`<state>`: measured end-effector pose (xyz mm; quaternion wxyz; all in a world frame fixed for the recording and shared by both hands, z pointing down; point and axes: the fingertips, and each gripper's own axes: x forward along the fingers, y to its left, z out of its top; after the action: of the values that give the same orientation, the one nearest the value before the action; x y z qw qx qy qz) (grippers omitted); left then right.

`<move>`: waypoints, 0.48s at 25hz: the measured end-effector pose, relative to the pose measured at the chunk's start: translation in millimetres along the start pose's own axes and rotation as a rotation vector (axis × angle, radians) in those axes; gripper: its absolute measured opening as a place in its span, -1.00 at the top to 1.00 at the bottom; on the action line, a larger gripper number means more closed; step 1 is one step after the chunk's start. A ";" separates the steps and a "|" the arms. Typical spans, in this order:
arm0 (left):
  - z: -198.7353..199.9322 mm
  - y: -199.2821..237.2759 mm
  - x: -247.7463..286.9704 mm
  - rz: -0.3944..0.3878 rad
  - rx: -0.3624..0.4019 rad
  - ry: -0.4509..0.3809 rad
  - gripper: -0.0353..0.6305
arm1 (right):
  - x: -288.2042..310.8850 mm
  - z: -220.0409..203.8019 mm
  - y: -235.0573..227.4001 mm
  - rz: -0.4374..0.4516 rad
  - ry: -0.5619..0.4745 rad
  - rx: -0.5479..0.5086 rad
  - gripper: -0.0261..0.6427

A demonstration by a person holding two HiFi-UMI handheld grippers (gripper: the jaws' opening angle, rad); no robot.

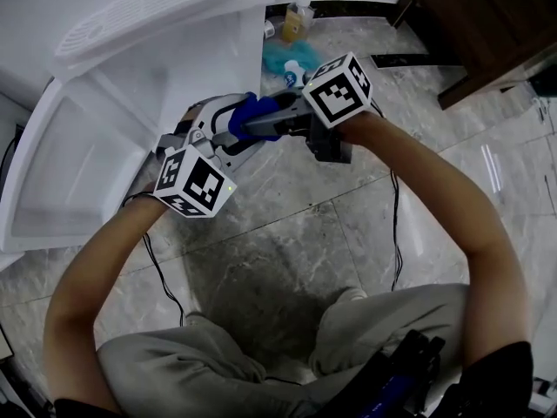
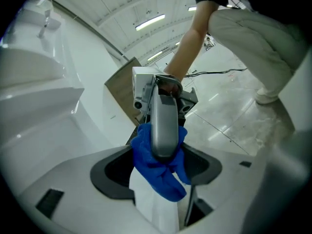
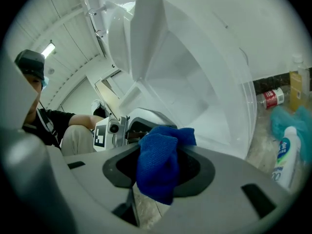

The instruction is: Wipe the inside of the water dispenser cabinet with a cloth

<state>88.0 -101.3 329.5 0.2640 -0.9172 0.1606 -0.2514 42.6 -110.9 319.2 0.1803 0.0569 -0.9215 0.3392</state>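
A blue cloth [image 1: 247, 112] hangs between my two grippers in front of the open white water dispenser cabinet [image 1: 96, 151]. My right gripper [image 1: 264, 125] reaches in from the right and is shut on the blue cloth [image 3: 158, 162], which bunches over its jaws [image 3: 158, 177]. My left gripper [image 1: 233, 122] points up at the same cloth from the left, and its jaws stand wide open. In the left gripper view the cloth [image 2: 161, 174] droops from the right gripper's grey finger [image 2: 163, 123] across my own open left gripper [image 2: 158, 189]. The cabinet's inside [image 3: 195, 77] lies just beyond.
A white spray bottle [image 1: 293, 73], a teal bag [image 1: 277, 56] and a yellow bottle [image 1: 297, 21] stand on the marble floor behind the cabinet. Dark wooden furniture [image 1: 487, 24] is at the top right. Black cables [image 1: 396, 233] trail across the floor by my knees.
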 end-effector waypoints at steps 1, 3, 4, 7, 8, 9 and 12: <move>3.7 -2.6 0.5 -0.007 0.034 0.000 0.04 | 0.4 -2.3 3.0 0.008 0.013 -0.005 0.47; 9.6 -6.8 2.1 -0.020 0.078 0.006 0.02 | 0.3 -5.9 7.7 0.017 0.033 -0.015 0.47; 11.2 -7.9 3.0 -0.027 0.076 0.010 0.02 | -0.4 -7.0 9.1 0.020 0.038 -0.017 0.47; 15.9 -10.9 4.3 -0.049 0.038 0.010 0.03 | -5.2 -9.5 12.9 0.038 0.037 -0.009 0.47; 17.7 -11.9 4.1 -0.054 0.045 0.012 0.09 | -6.8 -9.8 14.6 0.045 0.035 -0.010 0.47; 19.1 -12.7 3.7 -0.057 0.056 0.017 0.17 | -8.3 -10.1 16.2 0.051 0.034 -0.014 0.45; 21.1 -13.8 2.2 -0.069 0.058 0.025 0.30 | -12.1 -12.1 19.4 0.065 0.042 -0.023 0.36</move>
<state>103.6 -82.6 322.5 0.2795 -0.9110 0.1247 -0.2765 53.0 -88.5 311.6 0.1890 0.0179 -0.9228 0.3352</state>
